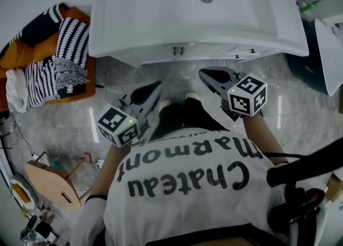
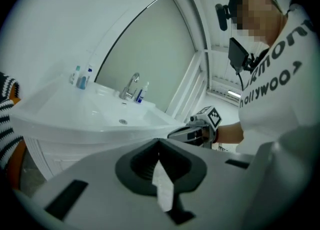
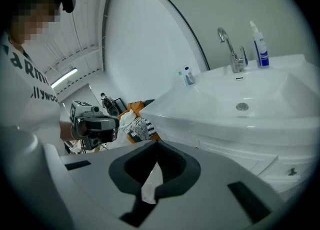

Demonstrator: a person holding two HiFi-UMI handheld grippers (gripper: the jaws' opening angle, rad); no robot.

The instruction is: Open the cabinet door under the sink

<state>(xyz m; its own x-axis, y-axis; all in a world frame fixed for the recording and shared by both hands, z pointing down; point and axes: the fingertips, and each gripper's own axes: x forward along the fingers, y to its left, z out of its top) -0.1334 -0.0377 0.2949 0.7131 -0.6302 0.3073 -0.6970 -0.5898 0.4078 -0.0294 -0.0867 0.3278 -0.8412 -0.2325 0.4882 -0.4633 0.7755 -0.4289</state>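
The white sink (image 1: 161, 20) stands straight ahead, and the white cabinet (image 1: 198, 53) sits under its front rim. A pair of small door handles (image 1: 178, 51) shows on the cabinet front, with knobs (image 1: 252, 52) further right. My left gripper (image 1: 154, 88) hangs shut over the floor, below and left of the handles, holding nothing. My right gripper (image 1: 207, 73) is also shut and empty, just below and right of the handles. Each gripper view shows closed jaws, the left gripper (image 2: 159, 143) and the right gripper (image 3: 156, 145), with the sink (image 2: 100, 119) (image 3: 240, 108) beyond. Neither gripper touches the cabinet.
An orange basket (image 1: 80, 92) of striped cloth (image 1: 72, 38) stands on the marble floor to the left of the cabinet. A wooden stool (image 1: 51, 183) is at the lower left. A white fixture (image 1: 328, 52) is at the right. A faucet (image 3: 231, 48) and bottles (image 3: 259, 43) stand on the sink's back rim.
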